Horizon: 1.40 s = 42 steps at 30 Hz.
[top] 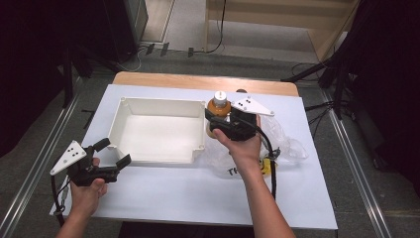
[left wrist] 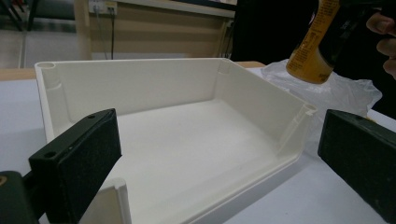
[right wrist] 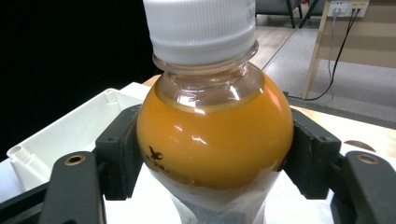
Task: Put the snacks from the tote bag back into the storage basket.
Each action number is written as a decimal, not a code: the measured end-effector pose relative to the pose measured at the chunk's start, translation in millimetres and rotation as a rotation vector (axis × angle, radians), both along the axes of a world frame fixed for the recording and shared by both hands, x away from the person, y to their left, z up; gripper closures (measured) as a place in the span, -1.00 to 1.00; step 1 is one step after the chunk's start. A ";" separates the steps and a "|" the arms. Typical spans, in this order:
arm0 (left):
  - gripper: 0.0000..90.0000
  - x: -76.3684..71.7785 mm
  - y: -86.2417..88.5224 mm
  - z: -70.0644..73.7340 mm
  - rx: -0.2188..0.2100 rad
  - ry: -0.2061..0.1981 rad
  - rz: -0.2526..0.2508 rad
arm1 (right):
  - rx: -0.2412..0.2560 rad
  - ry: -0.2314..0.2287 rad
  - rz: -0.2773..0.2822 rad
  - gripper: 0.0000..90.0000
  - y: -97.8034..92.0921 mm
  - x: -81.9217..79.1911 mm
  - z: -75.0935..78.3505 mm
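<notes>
Right claw [top: 220,123] at centre of the high view, clamped on the orange-juice bottle [top: 218,110]; black pads [right wrist: 119,154] pressed against both sides of the bottle's round shoulder in the right gripper view, white cap [right wrist: 201,25] at the top of that frame; bottle upright, held just off the right wall of the white tray [top: 115,126], above the crumpled clear plastic bag [top: 289,146] at right of centre; seen also at the upper right of the left gripper view, tilted, lifted clear of the bag.

Left claw [top: 113,154] at lower left of the high view, spread wide, gripping nothing; sat just beside the tray's near-left corner; in the left gripper view one pad [left wrist: 77,163] at lower left, overlapping the tray's near rim, the other at lower right beyond the tray's corner; contact with the tray not clear from the frames.

Tray empty, resting on the white surface [top: 198,193], open side up.
</notes>
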State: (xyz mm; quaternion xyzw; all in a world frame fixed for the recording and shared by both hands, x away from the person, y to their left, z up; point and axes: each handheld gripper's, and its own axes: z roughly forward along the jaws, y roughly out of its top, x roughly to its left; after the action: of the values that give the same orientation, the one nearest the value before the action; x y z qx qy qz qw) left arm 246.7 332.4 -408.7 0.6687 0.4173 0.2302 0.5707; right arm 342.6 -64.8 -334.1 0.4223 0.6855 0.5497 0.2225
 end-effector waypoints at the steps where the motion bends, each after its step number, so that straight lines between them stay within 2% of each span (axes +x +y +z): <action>1: -1.00 0.0 0.0 0.1 0.000 0.000 -0.001 | 0.001 0.002 0.000 -0.32 1.0 0.1 0.1; 20: -1.00 -0.5 -0.6 1.2 0.010 -0.007 -0.002 | -0.002 -0.001 0.023 -0.32 16.1 2.7 1.2; 42: -1.00 -0.8 0.0 1.8 0.001 -0.008 -0.002 | 0.002 0.004 0.049 -0.32 36.6 7.3 0.3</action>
State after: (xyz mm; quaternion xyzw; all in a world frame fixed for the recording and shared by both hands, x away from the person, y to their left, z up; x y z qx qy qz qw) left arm 245.9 332.4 -406.9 0.6685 0.4140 0.2325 0.5724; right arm 349.9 -28.2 -333.8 0.4066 0.6957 0.5548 0.2071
